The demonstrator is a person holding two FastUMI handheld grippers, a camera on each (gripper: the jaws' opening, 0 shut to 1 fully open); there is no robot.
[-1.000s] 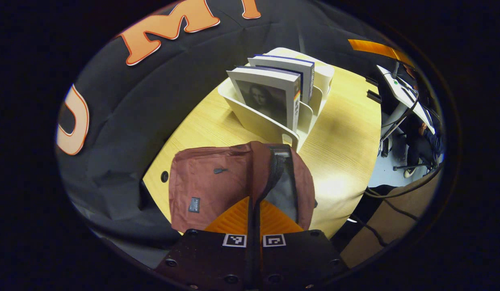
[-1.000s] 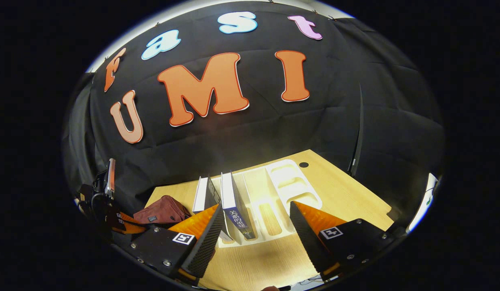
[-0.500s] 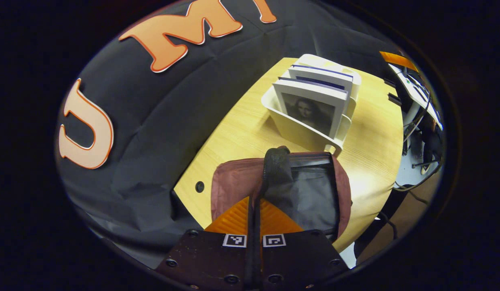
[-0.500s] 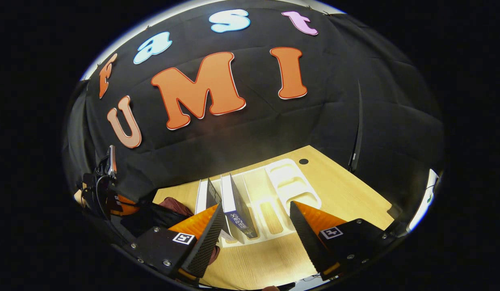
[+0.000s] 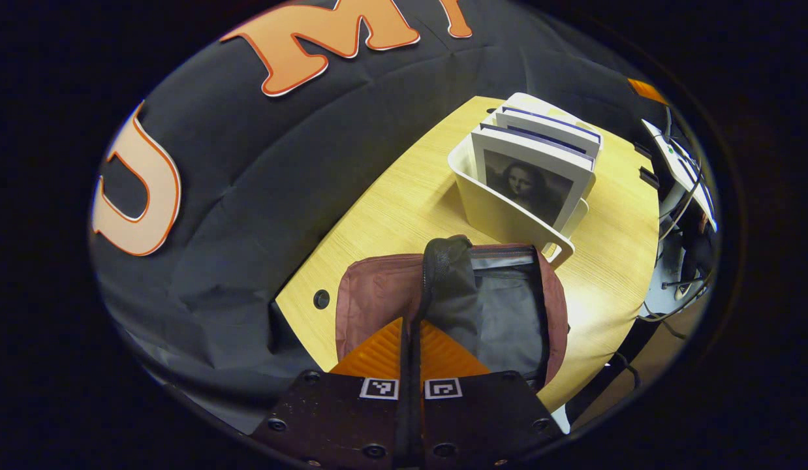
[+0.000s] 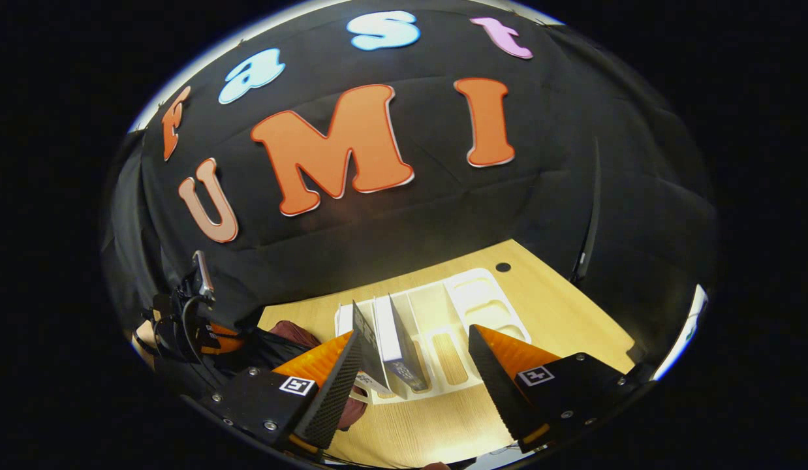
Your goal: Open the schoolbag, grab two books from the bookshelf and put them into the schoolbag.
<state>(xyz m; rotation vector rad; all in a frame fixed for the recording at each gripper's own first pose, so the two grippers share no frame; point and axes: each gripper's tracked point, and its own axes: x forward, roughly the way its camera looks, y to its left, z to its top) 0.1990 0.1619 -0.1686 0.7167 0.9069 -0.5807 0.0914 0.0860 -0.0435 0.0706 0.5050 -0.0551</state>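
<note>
The maroon schoolbag [image 5: 374, 294] lies on the wooden table [image 5: 391, 202] with its mouth held open, so the grey lining [image 5: 508, 320] shows. My left gripper [image 5: 410, 323] is shut on the bag's black strap [image 5: 443, 261], which runs up between the fingers. Just behind the bag stands a white bookshelf [image 5: 495, 215] holding two upright books; the front book [image 5: 531, 186] has a portrait cover. In the right gripper view, my right gripper [image 6: 414, 333] hangs open above the bookshelf [image 6: 479, 300], with the two books [image 6: 389, 323] near its left finger. The schoolbag [image 6: 293, 329] and the left gripper [image 6: 208, 326] appear at far left.
The shelf's right-hand slots [image 6: 472, 294] hold nothing. A cable hole [image 5: 321, 299] sits in the table beside the bag. Beyond the table's right edge are cables and office equipment [image 5: 678, 170]. The black cloth wall closes the back and left sides.
The left gripper pulled the strap up and back, opening the bag so its grey lining shows. The right gripper stayed open and drifted slightly left over the shelf.
</note>
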